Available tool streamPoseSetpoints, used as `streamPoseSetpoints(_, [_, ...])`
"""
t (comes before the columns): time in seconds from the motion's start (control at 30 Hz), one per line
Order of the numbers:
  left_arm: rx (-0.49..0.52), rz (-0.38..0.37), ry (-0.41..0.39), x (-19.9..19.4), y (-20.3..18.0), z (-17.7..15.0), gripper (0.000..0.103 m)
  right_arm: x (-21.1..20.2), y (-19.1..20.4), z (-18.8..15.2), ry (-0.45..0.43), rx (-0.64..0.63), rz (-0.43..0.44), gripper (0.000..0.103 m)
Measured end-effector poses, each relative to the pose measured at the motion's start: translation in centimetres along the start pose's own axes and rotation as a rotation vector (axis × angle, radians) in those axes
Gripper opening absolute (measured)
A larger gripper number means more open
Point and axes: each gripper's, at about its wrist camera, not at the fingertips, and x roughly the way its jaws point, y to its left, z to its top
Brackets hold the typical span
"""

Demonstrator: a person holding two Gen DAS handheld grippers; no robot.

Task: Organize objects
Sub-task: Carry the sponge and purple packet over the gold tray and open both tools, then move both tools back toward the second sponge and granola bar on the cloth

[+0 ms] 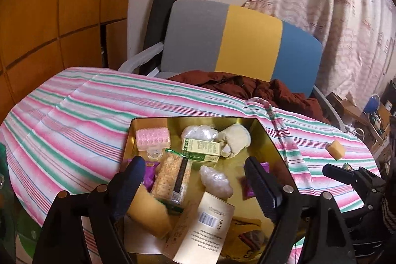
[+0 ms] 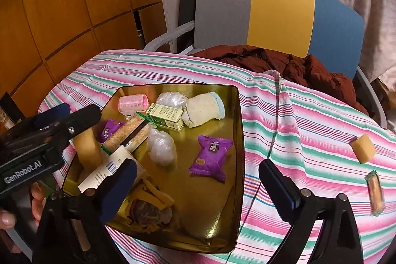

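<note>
Gold metal makes up the tray (image 2: 237, 140) into which we are gathering things; it sits on the striped tablecloth (image 2: 309, 120), toward the near left part of the table. Two items are left outside it, well apart from the tray near the table's right edge: a yellow sponge block (image 2: 363, 148) and, nearer us, a wrapped snack bar (image 2: 375, 192).

Our left gripper (image 1: 195, 180) hangs over the tray with its fingers spread and nothing between them. Our right gripper (image 2: 198, 187) is likewise released and empty, above the tray's near right side.

We judge the sponge to be light and soft, so it will squash under a firm pinch; we would take it across its flat sides, gently. The bar looks light, its wrapper slippery and its filling brittle, so we would grip it across the middle of its narrow width.
</note>
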Motion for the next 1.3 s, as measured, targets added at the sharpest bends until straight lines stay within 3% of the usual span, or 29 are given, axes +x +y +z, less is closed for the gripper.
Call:
streamPoseSetpoints(0.03, [0.007,-0.004,-0.017,-0.3,-0.1,0.0,0.086,0.0,-0.1,-0.1,0.000,0.003,0.000,0.101])
streamPoseSetpoints(0.1, [0.011,-0.038,-0.037,-0.7,-0.2,0.3,0.102,-0.2,-0.4,-0.3,0.000,0.014,-0.006,0.101])
streamPoseSetpoints(0.13, [-0.018,-0.086,-0.049,-1.0,0.4,0.5,0.103,-0.3,-0.6,-0.3,0.001,0.020,-0.008,0.101])
streamPoseSetpoints(0.2, [-0.055,-0.127,-0.058,-1.5,1.4,0.9,0.103,-0.5,-0.7,-0.5,-0.002,0.029,-0.009,0.101])
streamPoseSetpoints(0.47, [-0.133,0.004,-0.068,-2.4,4.9,0.3,0.102,-0.8,-0.9,-1.1,-0.013,0.043,-0.010,0.103])
streamPoseSetpoints(0.63, [-0.104,0.063,-0.023,-2.3,4.7,-1.3,0.099,-1.3,-0.6,-1.6,-0.033,0.023,-0.035,0.103])
streamPoseSetpoints(0.8, [-0.060,0.087,-0.035,-3.2,2.9,-2.0,0.097,-2.2,0.0,-1.9,-0.066,-0.010,-0.070,0.103])
streamPoseSetpoints(0.9, [-0.041,0.083,-0.054,-3.8,1.7,-2.0,0.091,-2.7,0.0,-1.9,-0.080,-0.021,-0.087,0.103])
streamPoseSetpoints(1.3, [0.066,-0.004,-0.045,-4.0,-3.2,-2.1,0.091,-4.1,-2.9,-2.6,-0.089,0.025,-0.150,0.103])
